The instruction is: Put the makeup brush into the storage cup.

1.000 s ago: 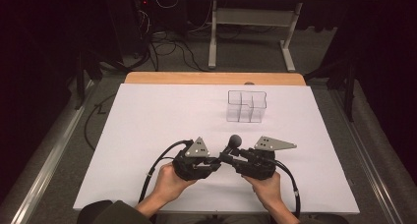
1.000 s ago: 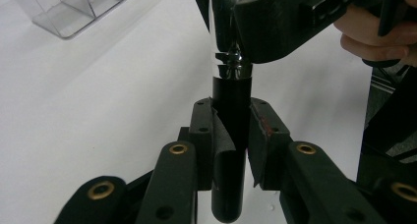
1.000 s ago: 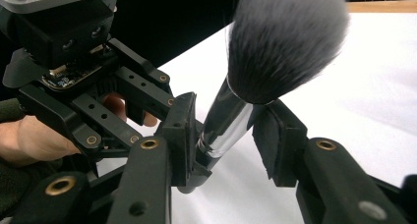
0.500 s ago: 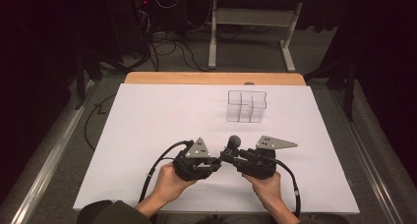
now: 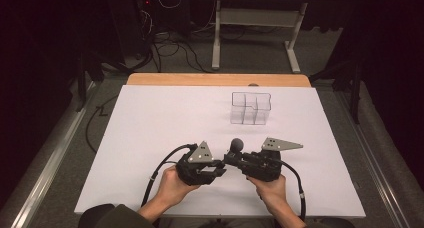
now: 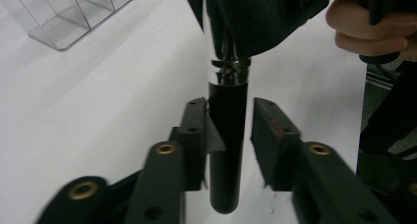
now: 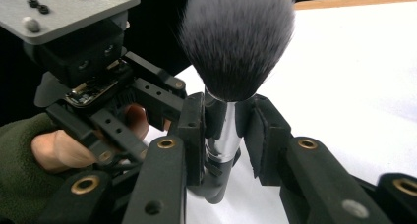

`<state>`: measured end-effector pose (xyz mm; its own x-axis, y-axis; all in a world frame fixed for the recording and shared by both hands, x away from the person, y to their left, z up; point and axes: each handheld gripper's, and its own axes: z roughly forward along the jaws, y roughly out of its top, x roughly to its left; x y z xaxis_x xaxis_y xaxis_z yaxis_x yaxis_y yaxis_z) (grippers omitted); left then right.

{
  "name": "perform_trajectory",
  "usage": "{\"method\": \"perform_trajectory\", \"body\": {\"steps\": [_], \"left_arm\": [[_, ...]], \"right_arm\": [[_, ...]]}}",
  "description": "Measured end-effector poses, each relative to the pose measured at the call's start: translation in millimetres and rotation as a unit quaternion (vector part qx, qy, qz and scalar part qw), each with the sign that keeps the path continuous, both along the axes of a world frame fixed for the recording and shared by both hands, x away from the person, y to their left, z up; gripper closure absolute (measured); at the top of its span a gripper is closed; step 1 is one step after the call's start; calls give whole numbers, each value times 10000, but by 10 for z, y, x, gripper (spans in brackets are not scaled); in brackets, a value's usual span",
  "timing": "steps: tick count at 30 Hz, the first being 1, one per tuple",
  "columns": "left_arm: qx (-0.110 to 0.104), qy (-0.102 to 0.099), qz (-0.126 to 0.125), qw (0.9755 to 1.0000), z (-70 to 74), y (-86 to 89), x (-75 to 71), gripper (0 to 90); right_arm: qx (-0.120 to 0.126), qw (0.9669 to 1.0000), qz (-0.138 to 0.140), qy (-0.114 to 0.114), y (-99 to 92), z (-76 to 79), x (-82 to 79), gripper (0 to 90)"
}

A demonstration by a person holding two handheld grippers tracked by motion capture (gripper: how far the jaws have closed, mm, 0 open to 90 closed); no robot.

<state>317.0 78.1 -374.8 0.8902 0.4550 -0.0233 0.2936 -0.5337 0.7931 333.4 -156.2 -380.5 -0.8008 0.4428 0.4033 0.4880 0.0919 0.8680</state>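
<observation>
A makeup brush (image 5: 236,144) stands upright between my two grippers near the table's front, its dark fluffy head (image 7: 236,37) on top. My right gripper (image 7: 223,130) has just been closing and is shut on the silver ferrule (image 7: 221,135). My left gripper (image 6: 230,130) has just been opening; the black handle (image 6: 227,150) stands between its pads, with a slim gap at the right pad. In the high view the left gripper (image 5: 220,167) points right and the right gripper (image 5: 234,160) points left, tips meeting at the brush.
A clear plastic box (image 5: 250,108) with several compartments stands farther back on the white table (image 5: 150,128), also seen as the clear box (image 6: 64,13) from the left gripper. A wooden strip (image 5: 215,79) runs along the far edge. Cables trail from both grippers.
Both hands and the brush stay where they were; the high view shows no clear difference.
</observation>
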Motion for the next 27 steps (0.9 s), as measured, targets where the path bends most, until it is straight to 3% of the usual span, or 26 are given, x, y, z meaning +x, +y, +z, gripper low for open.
{"method": "perform_trajectory", "body": {"steps": [6, 13, 19, 22, 27], "left_arm": [[-75, 2, 28, 10000, 17, 12, -7, 464], [-130, -186, 121, 9997, 59, 38, -67, 347], [-408, -75, 144, 9990, 121, 126, -63, 341], [-593, -117, 250, 9979, 162, 187, -56, 333], [-609, -149, 355, 9974, 203, 263, -56, 330]], "right_arm": [[-13, 10000, -47, -48, -30, 21, -4, 727], [-61, 9999, -74, -88, -51, 30, 2, 727], [-70, 9999, -91, -118, -69, 45, -4, 726], [-82, 9998, -107, -142, -87, 56, -7, 726], [-137, 9997, -120, -163, -96, 62, -16, 727]]}}
